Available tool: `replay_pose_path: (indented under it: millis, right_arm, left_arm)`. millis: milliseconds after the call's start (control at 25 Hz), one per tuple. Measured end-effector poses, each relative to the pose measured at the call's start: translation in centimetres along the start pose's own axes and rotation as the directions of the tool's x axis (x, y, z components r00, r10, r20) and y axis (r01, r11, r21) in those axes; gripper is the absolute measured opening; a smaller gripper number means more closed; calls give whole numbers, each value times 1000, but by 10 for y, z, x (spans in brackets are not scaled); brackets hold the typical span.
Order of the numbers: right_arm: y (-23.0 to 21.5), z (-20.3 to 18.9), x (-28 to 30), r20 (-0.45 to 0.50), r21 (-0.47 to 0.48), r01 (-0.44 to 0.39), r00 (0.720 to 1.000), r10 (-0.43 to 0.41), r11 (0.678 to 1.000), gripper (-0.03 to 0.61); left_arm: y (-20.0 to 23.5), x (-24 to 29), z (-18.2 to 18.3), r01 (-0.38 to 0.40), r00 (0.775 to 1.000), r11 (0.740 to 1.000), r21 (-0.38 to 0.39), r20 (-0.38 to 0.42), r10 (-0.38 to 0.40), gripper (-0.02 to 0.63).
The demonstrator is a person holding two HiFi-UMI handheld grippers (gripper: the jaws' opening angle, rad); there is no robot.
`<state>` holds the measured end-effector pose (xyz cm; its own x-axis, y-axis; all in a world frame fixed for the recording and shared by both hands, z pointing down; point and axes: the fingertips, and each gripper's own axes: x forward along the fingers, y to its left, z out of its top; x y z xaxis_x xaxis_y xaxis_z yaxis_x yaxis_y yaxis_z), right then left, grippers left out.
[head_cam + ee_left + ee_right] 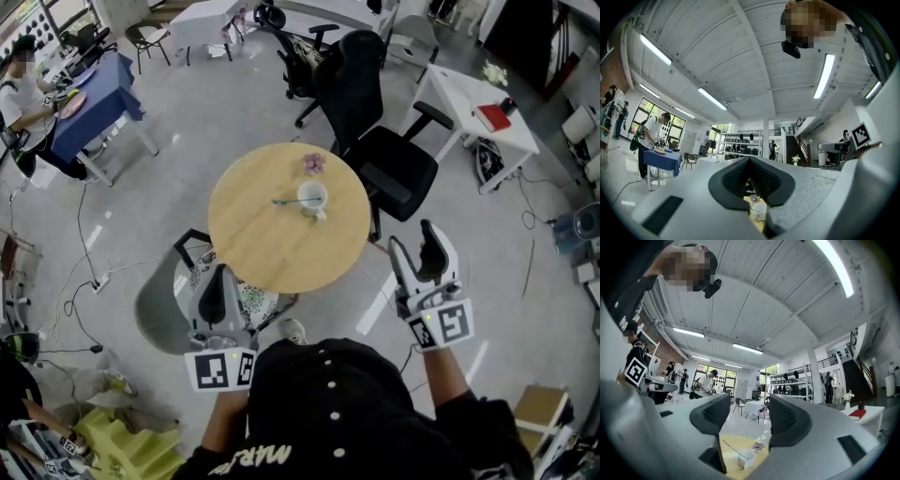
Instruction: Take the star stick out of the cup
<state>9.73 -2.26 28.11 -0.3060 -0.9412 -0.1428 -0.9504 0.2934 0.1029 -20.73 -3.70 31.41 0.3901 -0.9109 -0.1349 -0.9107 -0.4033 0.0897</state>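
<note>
Left tool [216,277] closed, right tool [417,246] parted, 1 cup [312,197], 1 star stick [286,201]

Lay bare across the near surface [253,239] up to the cup [312,198]; crowded behind by pink object [313,164], black chair [394,169].

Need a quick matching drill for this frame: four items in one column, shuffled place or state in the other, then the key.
1 left hand-held gripper
2 right hand-held gripper
3 star stick
4 red book

A on the white desk
B jaws apart
C in the cup
D jaws together

Pairs: 1-D, 2-B, 3-C, 4-A
</note>
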Motion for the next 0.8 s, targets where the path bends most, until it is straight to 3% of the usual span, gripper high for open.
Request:
replay_pose_path:
  millis: [320, 800]
  right_arm:
    - [1, 5, 17, 10, -12, 11, 1000, -11, 1000, 252]
    - [-37, -33, 66, -17, 34, -36, 999, 37, 999, 252]
  left_arm:
    - [1, 30, 7, 51, 998, 999, -8, 28, -51, 5]
    - [-2, 83, -14, 8, 1000, 1000, 22, -27, -8, 5]
